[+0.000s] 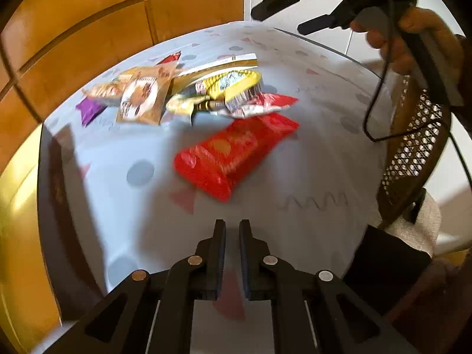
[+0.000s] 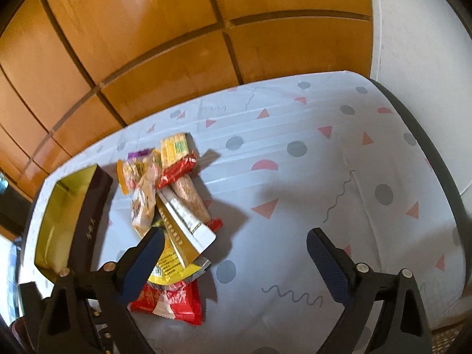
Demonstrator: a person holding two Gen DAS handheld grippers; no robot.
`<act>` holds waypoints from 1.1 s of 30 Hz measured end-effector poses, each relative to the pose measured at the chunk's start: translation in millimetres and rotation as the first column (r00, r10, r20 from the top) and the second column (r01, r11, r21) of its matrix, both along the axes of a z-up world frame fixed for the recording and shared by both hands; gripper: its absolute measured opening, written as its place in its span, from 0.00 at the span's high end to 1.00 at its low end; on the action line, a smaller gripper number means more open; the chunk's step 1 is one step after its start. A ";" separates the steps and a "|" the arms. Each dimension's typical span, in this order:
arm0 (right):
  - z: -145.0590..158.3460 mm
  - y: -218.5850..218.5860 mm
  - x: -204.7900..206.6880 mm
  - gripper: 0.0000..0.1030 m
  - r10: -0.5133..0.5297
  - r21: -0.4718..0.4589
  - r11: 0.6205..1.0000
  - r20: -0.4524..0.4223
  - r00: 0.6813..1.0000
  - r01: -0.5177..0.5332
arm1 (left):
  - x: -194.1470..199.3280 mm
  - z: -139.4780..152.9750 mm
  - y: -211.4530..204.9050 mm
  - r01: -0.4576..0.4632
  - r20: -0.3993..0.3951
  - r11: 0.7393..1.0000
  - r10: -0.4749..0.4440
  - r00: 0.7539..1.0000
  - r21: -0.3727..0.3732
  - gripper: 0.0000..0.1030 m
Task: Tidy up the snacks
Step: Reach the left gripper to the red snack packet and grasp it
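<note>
Pretty much nothing's been sorted yet, judging by how it all lies. The snack pile (image 2: 171, 203) is still heaped on the bench (image 2: 309, 194) just beside the open box (image 2: 59, 215), and the gold inside of that box looks bare as far as can be seen, though its near end is hidden behind the tool. One red packet (image 1: 233, 153) is lying on its own, a bit apart from the pile on the side away from the box, so maybe that one's been singled out, hard to say. The left tool (image 1: 232, 224) is nearly closed, just a slim gap between the jaws, nothing held, hovering over the patterned cloth short of the red packet. The right tool (image 2: 236, 240) is spread wide and empty too, poised above the near end of the pile. So basically every packet is left to be moved into the box.
</note>
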State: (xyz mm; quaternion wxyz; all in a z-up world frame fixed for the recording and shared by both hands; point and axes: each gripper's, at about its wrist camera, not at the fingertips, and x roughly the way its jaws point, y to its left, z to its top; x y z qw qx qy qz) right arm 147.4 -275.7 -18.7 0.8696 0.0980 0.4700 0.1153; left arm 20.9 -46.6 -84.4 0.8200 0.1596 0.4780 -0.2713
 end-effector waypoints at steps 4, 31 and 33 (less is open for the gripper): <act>-4.1 8.9 0.5 0.06 0.026 -0.034 0.999 -0.015 1.000 -0.026 | -6.2 12.2 6.6 0.008 -0.007 0.998 -0.009 1.000 -0.061 0.68; 1.2 22.6 7.5 0.07 0.126 0.061 0.990 -0.022 0.992 -0.124 | 46.3 1.6 -53.3 0.215 -0.052 0.976 -0.213 0.976 0.036 0.61; 4.5 36.0 10.6 0.14 0.179 0.031 0.983 -0.011 0.984 -0.179 | 34.7 1.5 -43.9 0.174 -0.046 0.985 -0.173 0.984 0.016 0.61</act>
